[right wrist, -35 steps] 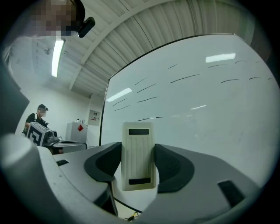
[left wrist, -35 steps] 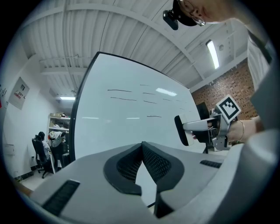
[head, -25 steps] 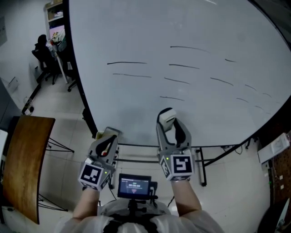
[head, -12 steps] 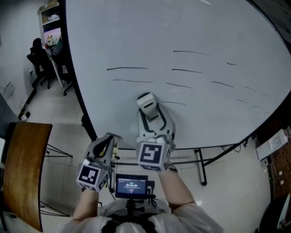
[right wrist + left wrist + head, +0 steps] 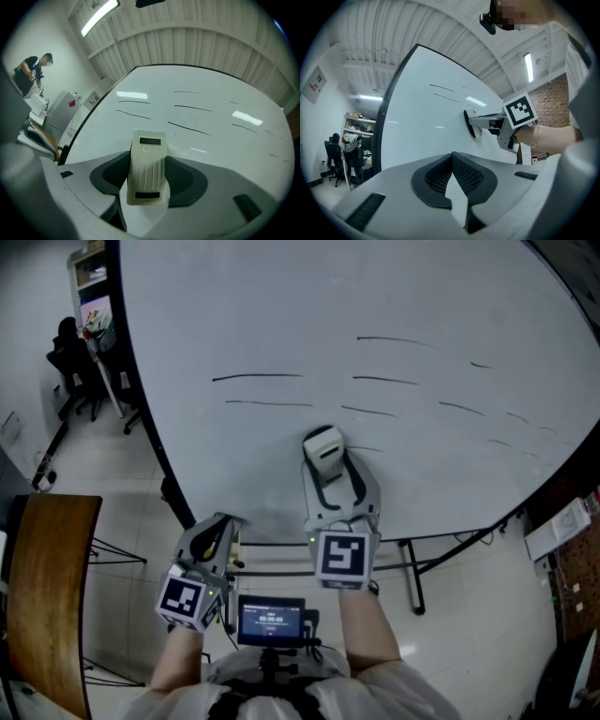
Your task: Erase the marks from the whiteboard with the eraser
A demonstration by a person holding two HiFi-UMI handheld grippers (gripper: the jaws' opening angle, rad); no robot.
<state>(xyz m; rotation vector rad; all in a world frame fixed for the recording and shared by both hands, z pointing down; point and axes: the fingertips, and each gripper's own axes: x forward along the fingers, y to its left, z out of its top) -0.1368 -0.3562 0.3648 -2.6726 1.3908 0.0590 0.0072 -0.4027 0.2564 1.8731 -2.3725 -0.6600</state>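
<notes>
Whiteboard [image 5: 281,315]: large, glossy white, thin black frame, black legs below. Marks [image 5: 258,377]: thin black horizontal strokes, scattered in rows. Floor [image 5: 112,474]: pale tile. Wooden table [image 5: 47,587] at left: brown, curved edge. Ceiling [image 5: 197,42]: ribbed white panels, strip light.

Right hand-held gripper [image 5: 328,472]: grey plastic, jaws clamped on eraser [image 5: 148,165]. Eraser is a cream, ribbed rectangular block with its dark pad against the board's lower middle, just below the nearest stroke.

Left hand-held gripper [image 5: 452,161]: textured black pads together, nothing between, low near board's bottom edge.
</notes>
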